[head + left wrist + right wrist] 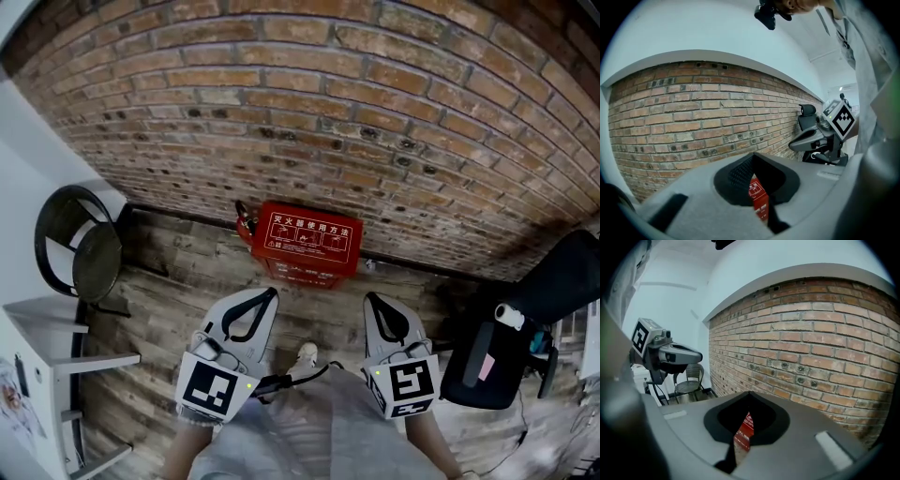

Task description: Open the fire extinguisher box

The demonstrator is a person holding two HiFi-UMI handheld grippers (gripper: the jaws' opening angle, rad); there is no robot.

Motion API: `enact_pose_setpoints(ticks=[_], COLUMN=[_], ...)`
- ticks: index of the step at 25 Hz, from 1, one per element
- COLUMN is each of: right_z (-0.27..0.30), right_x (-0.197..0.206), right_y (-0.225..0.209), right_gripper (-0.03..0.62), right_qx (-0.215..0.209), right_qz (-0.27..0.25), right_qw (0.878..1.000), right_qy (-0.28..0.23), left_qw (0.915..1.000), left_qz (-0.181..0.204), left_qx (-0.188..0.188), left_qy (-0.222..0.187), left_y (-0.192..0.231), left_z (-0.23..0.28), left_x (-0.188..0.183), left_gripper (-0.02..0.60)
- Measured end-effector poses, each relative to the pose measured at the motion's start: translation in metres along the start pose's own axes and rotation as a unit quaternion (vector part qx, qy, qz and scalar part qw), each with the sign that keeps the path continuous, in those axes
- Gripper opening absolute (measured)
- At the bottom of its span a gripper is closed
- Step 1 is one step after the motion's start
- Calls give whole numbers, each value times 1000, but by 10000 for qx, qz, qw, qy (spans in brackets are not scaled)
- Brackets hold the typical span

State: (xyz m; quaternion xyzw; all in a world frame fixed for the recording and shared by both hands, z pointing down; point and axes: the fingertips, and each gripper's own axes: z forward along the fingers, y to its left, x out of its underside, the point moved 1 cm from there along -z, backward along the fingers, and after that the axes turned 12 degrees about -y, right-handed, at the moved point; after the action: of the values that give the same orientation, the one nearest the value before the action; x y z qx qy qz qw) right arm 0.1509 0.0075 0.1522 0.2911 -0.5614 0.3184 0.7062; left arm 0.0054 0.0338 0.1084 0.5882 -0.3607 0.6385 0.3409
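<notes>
The red fire extinguisher box (305, 242) stands on the wooden floor against the brick wall, lid closed, with white print on its top. My left gripper (270, 294) hangs in the air short of the box's lower left, its jaws shut on nothing. My right gripper (372, 299) is held level with it, short of the box's lower right, also shut and empty. In the left gripper view the box (758, 197) shows through the gap behind the closed tips of the gripper (752, 155). The right gripper view shows the same box (744, 432) behind its gripper (749, 393).
A round black chair (80, 244) and a white shelf unit (56, 370) stand at the left. A black office chair (525, 319) is at the right. The person's shoe (305, 354) rests on the floor between the grippers. The brick wall (375, 122) backs the box.
</notes>
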Motion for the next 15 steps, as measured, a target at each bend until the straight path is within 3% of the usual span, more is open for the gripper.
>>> enact_pose_setpoints(ticks=[15], right_z=[0], right_x=[-1], right_y=[-18], right_gripper=[8], right_qx=[124], right_qz=[45], right_qw=[9999], right_qy=[-93], left_qw=[9999], left_qz=[107], left_qx=[15], left_qy=[-19], left_y=[3], left_z=[21], left_x=[-6], left_gripper=[-3])
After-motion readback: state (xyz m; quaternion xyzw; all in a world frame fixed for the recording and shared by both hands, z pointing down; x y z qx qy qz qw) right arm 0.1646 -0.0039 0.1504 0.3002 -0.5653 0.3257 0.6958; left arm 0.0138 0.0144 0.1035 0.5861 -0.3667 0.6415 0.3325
